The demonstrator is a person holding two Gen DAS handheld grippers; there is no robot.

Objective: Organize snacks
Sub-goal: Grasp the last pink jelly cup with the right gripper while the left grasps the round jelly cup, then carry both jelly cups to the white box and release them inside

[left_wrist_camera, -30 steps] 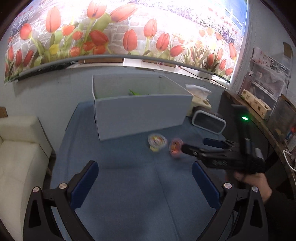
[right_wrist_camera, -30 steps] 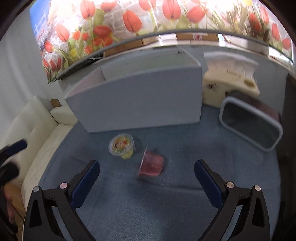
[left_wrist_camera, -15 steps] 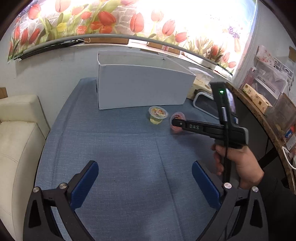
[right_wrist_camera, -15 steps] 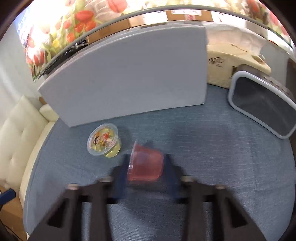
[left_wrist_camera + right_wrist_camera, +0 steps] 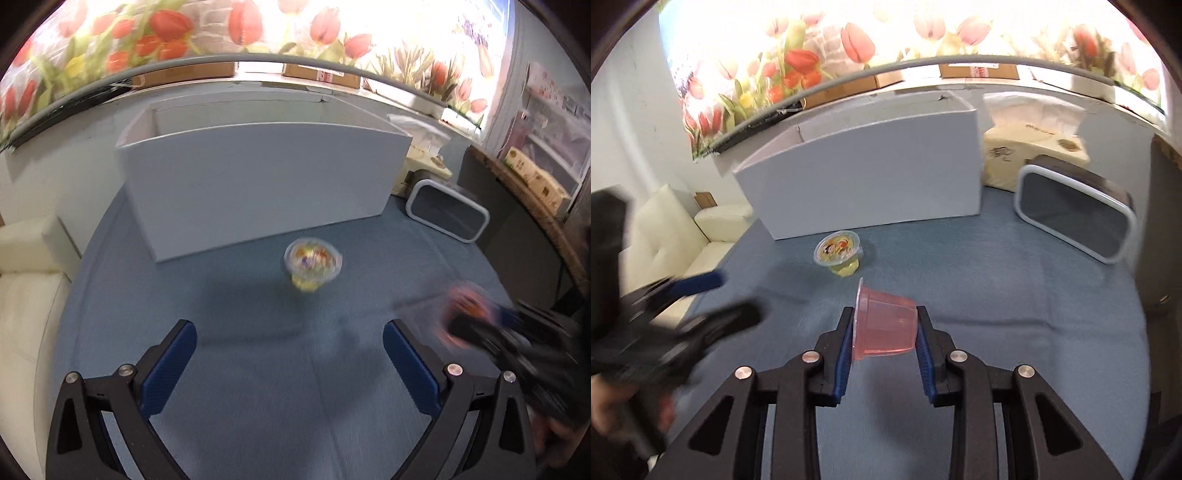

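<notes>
My right gripper (image 5: 884, 341) is shut on a pink jelly cup (image 5: 884, 330), held on its side above the blue tablecloth; it shows blurred in the left wrist view (image 5: 466, 306). A yellow jelly cup (image 5: 313, 264) lies on the cloth in front of the white box (image 5: 258, 184), and shows in the right wrist view (image 5: 839, 253) ahead and left of the pink cup. My left gripper (image 5: 290, 354) is open and empty, facing the yellow cup from the near side. The white box (image 5: 864, 181) is open-topped; its inside is hidden.
A dark tray with a white rim (image 5: 447, 212) leans at the right of the box, with a tissue pack (image 5: 1034, 155) behind it. A cream sofa (image 5: 22, 295) stands left of the table. A shelf with boxes (image 5: 535, 177) runs along the right.
My right gripper has shut on the pink jelly cup and lifted it off the cloth. My left gripper has moved in toward the yellow cup and the box.
</notes>
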